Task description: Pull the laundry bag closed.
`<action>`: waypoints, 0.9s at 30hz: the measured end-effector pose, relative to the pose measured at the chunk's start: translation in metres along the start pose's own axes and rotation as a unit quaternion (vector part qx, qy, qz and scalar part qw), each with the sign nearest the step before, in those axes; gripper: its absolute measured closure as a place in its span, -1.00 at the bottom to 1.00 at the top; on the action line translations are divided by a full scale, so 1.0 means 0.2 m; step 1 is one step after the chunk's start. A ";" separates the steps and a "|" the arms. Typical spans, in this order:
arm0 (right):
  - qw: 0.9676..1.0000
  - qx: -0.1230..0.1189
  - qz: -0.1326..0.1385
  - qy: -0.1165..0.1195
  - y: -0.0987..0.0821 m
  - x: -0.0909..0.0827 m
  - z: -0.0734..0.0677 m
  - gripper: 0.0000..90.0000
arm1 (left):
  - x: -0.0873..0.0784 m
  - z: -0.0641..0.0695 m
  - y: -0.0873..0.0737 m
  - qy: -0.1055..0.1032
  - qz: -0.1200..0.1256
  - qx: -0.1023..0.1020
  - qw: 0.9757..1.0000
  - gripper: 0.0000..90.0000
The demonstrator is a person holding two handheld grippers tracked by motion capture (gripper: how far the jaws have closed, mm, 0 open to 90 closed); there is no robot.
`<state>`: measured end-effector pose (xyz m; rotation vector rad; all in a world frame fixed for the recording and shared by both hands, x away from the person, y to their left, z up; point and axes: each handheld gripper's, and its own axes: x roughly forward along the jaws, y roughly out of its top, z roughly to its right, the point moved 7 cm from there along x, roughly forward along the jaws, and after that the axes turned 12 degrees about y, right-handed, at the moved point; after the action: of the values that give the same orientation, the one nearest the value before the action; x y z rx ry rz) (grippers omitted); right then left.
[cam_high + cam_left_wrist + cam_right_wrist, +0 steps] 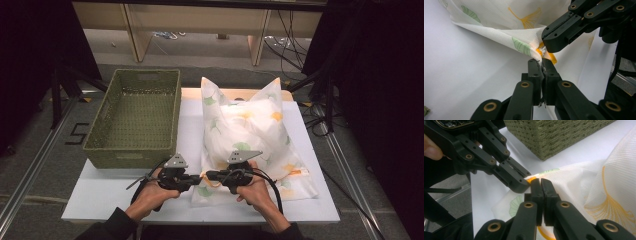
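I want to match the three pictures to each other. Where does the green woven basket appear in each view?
High view: the green woven basket stands at left of centre on the white table, left of the pillow.
Left gripper view: the basket is not in it.
Right gripper view: its woven wall is at the top centre.
Shared landmark: the pillow's near corner with the orange zipper, which both hand-held grippers pinch.

Pillowcase [250, 130] white, printed with green and yellow-orange ginkgo leaves; fine woven mesh texture. Orange zip trim [550, 57] on edge at left tool [541, 61] tips. Basket [135, 120] beyond left tool olive green, woven. Both tools black with brass-coloured rivets; right tool [540, 181] same, grey plate on top. Table [125, 195] under tools white. Sleeves [115, 225] black.
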<state>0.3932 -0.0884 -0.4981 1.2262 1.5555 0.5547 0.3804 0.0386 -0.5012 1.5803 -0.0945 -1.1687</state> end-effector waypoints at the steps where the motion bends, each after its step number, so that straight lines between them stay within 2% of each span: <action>1: 1.000 0.001 0.001 0.000 0.00 0.00 0.00 1.00 | 0.00 0.00 0.00 0.001 0.000 0.000 1.000 0.91; 3: 1.000 0.003 -0.003 -0.012 0.00 -0.01 0.00 1.00 | -0.01 0.00 0.00 0.010 0.002 0.000 1.000 0.92; 4: 1.000 0.004 -0.004 -0.015 0.00 -0.02 0.01 1.00 | -0.01 0.01 0.00 0.005 0.002 0.008 1.000 0.92; 5: 1.000 0.001 0.003 -0.013 0.00 -0.01 0.00 1.00 | -0.01 0.00 0.01 0.011 0.005 0.016 1.000 0.92; 6: 1.000 0.002 0.002 -0.005 0.00 -0.01 0.00 1.00 | -0.01 0.01 0.01 0.011 0.009 0.012 1.000 0.92; 7: 1.000 0.002 0.004 -0.010 0.00 -0.02 -0.01 1.00 | -0.02 0.01 0.00 0.011 0.005 0.007 1.000 0.92; 8: 1.000 0.006 0.002 -0.016 -0.01 -0.02 -0.01 1.00 | -0.01 0.01 0.01 0.006 0.010 0.017 1.000 0.92; 12: 1.000 0.007 0.005 -0.017 -0.01 -0.03 -0.02 1.00 | -0.02 0.01 0.01 0.008 0.006 0.023 1.000 0.92; 14: 1.000 0.001 0.002 -0.027 -0.01 -0.04 -0.02 1.00 | -0.03 0.02 0.01 0.005 0.011 0.017 1.000 0.92; 15: 1.000 0.009 0.003 -0.027 -0.01 -0.04 -0.02 1.00 | -0.03 0.01 0.01 0.001 0.004 0.022 1.000 0.92; 18: 1.000 0.008 0.005 -0.020 -0.01 -0.04 -0.02 1.00 | -0.03 0.02 0.01 0.002 0.008 -0.001 1.000 0.92; 19: 1.000 0.013 0.012 -0.011 -0.01 -0.03 -0.03 1.00 | -0.03 0.01 0.01 0.001 0.009 0.004 1.000 0.92; 20: 1.000 0.007 0.021 -0.003 0.00 -0.03 -0.02 1.00 | -0.03 0.01 0.01 0.001 0.008 0.009 1.000 0.92; 21: 1.000 -0.002 0.025 -0.004 0.00 -0.03 -0.01 1.00 | -0.02 0.02 0.02 -0.001 0.008 -0.001 1.000 0.92; 23: 1.000 0.008 0.021 -0.009 0.00 -0.03 -0.02 1.00 | -0.02 0.02 0.02 0.000 0.008 0.003 1.000 0.92; 24: 1.000 0.008 0.013 -0.018 -0.01 -0.03 -0.02 1.00 | -0.02 0.02 0.01 -0.003 0.003 -0.004 1.000 0.92; 27: 1.000 0.010 0.020 -0.009 -0.01 -0.01 -0.02 1.00 | -0.02 0.02 0.02 -0.001 0.008 0.003 1.000 0.92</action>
<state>0.3892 -0.0909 -0.4972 1.2754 1.5266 0.5533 0.3773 0.0373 -0.4955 1.5800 -0.1122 -1.1584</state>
